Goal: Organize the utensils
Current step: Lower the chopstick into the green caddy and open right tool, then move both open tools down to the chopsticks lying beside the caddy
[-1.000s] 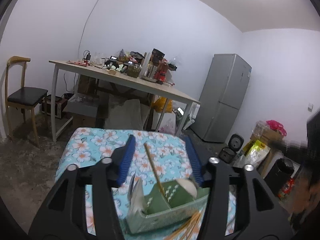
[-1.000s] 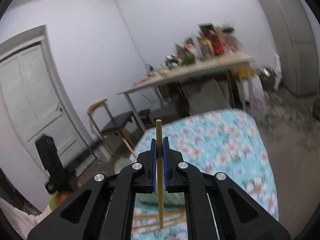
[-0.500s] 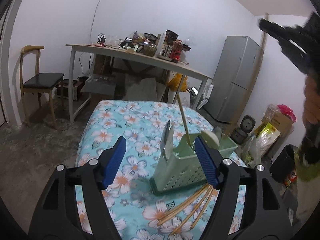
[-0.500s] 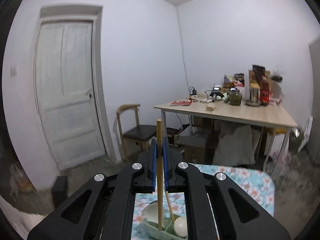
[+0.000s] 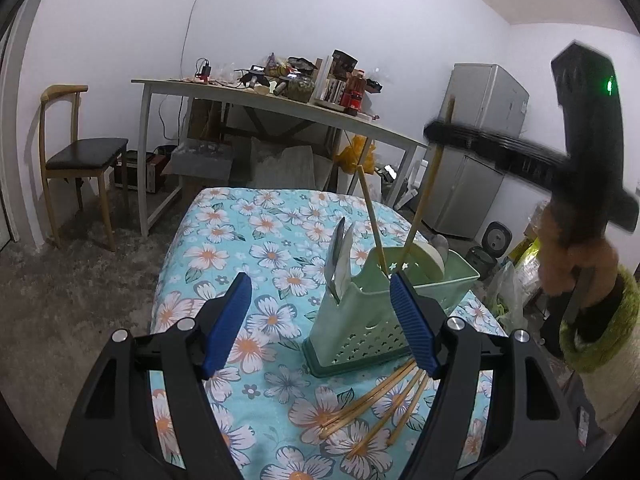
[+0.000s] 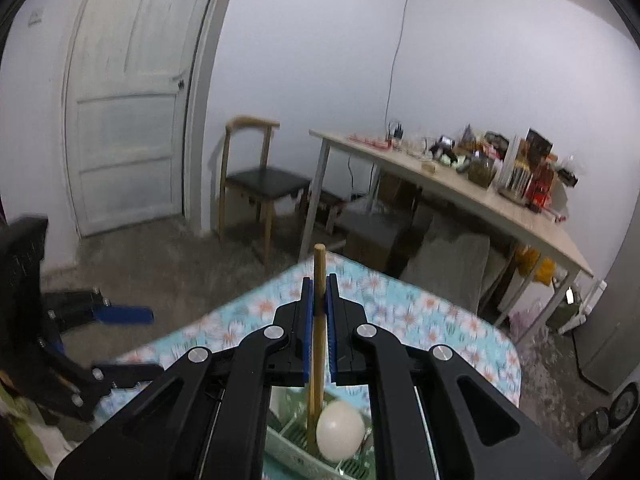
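Note:
A pale green utensil caddy point(image 5: 360, 320) stands on the floral cloth point(image 5: 240, 240), holding metal cutlery point(image 5: 340, 256), a white spoon point(image 5: 432, 256) and one upright chopstick point(image 5: 372, 220). Several loose chopsticks point(image 5: 380, 404) lie fanned in front of it. My left gripper point(image 5: 320, 320) is open just before the caddy, nothing between its pads. My right gripper point(image 6: 318, 308) hovers over the caddy point(image 6: 292, 440) with a chopstick point(image 6: 318, 280) between its pads; the jaws are starting to open. The stick's lower end is inside the caddy beside the white spoon point(image 6: 340, 436).
Beyond the cloth-covered table are a cluttered wooden table point(image 5: 280, 108), a wooden chair point(image 5: 80, 152) and a grey fridge point(image 5: 480, 152). A white door point(image 6: 128, 120) is at the left. A hand in a fuzzy green sleeve point(image 5: 592, 340) holds the right gripper.
The right gripper swung over the caddy and rolled, bringing its chopstick's lower end down into it. The left gripper's jaws widened and it sank in front of the caddy.

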`<state>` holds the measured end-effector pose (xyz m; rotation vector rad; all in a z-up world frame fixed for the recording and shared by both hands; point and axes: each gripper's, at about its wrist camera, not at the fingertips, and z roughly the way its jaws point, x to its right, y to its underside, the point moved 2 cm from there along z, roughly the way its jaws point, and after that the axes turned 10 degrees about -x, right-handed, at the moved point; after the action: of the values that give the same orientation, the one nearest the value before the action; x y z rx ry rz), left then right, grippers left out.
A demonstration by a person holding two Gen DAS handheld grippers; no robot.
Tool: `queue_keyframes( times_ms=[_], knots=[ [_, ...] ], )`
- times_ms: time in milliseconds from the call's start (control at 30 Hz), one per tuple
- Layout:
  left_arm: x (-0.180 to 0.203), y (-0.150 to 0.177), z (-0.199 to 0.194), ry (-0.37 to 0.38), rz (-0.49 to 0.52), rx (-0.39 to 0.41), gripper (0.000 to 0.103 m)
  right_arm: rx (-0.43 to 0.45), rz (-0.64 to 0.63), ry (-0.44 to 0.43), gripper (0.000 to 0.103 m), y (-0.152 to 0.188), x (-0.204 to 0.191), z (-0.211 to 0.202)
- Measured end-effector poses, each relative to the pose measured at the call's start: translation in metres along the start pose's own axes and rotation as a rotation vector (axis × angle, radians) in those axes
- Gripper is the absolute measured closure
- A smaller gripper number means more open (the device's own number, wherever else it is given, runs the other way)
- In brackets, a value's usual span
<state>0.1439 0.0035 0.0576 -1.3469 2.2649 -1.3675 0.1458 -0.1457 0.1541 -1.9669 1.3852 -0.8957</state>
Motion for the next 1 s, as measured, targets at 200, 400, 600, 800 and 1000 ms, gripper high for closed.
queue_keyframes(
  times_ms=[200, 400, 600, 800, 1000],
  knots=[
    [-0.001, -0.001, 0.005, 0.002, -0.013, -0.007, 0.034, 0.030, 0.095, -0.055, 0.057, 0.009, 0.018, -0.019],
    [0.002, -0.001, 0.007, 0.005, -0.003, -0.012, 0.034, 0.084, 0.266, -0.120, 0.055, 0.027, 0.051, -0.045],
    [0.006, 0.002, 0.014, 0.016, 0.007, -0.029, 0.034, 0.080, 0.498, -0.193, 0.055, 0.070, 0.084, -0.052],
    [0.007, 0.006, 0.023, 0.030, 0.017, -0.054, 0.031, -0.019, 0.797, -0.238, 0.055, 0.152, 0.106, -0.035],
    [0.010, 0.015, 0.040, 0.033, 0.040, -0.102, 0.031, -0.125, 1.087, -0.363, 0.056, 0.239, 0.100, 0.001]
  ],
)
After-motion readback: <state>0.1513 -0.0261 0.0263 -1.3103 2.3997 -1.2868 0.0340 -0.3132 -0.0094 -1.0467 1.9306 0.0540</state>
